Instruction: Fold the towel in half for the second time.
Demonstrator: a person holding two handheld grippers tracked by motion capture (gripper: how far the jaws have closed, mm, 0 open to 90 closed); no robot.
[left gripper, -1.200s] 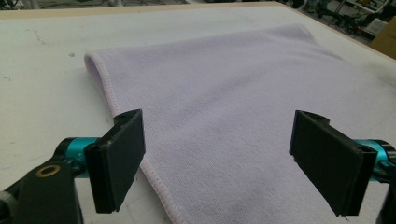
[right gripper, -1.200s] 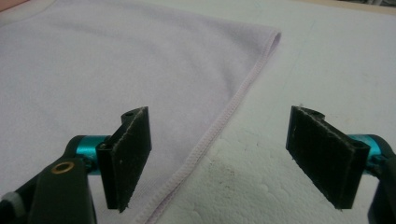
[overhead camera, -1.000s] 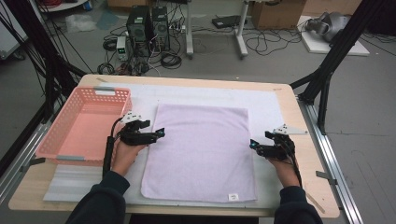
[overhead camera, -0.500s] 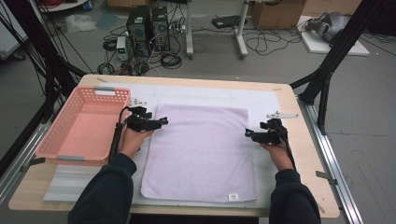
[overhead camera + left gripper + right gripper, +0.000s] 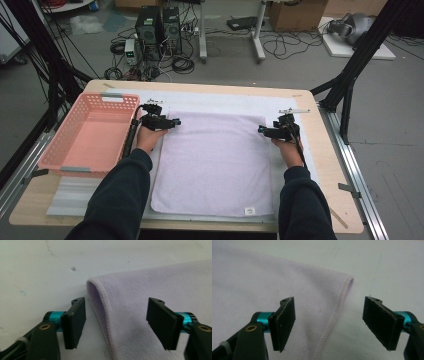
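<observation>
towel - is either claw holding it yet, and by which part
Nothing is held: each open claw straddles a far corner of the towel, jaws just closing, pads not touching.
</observation>
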